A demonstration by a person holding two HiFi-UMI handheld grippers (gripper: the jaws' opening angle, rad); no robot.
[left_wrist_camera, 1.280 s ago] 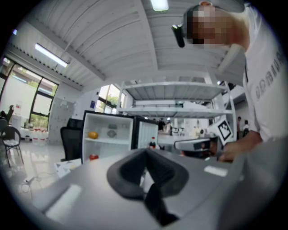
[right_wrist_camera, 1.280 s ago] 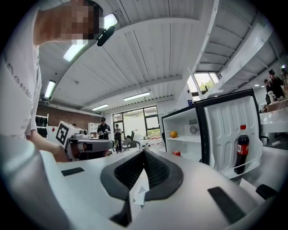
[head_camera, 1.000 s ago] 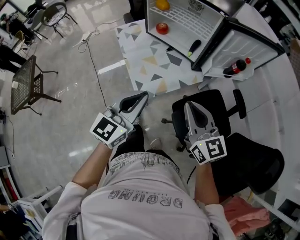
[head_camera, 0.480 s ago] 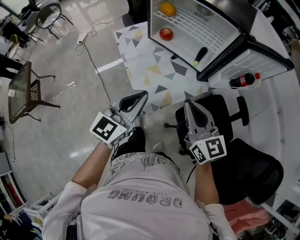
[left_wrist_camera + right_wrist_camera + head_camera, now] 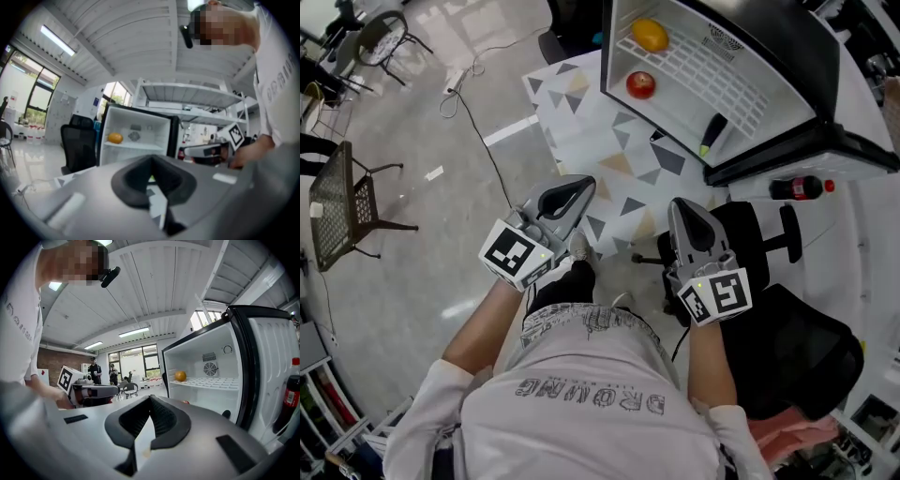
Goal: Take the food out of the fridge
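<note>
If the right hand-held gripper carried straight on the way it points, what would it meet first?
Probably the open fridge, low down near the red apple; nothing shows between it and the right hand-held gripper. Depth is unclear: it might pass the fridge's left edge.

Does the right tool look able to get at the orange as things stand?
Likely, once nearer: the fridge door stands open, nothing fronts the orange, though the right tool is shut.

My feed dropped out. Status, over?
Left gripper, right gripper shut, empty. Fridge open, orange and red fruit inside, untouched. Chair ahead on right.
</note>
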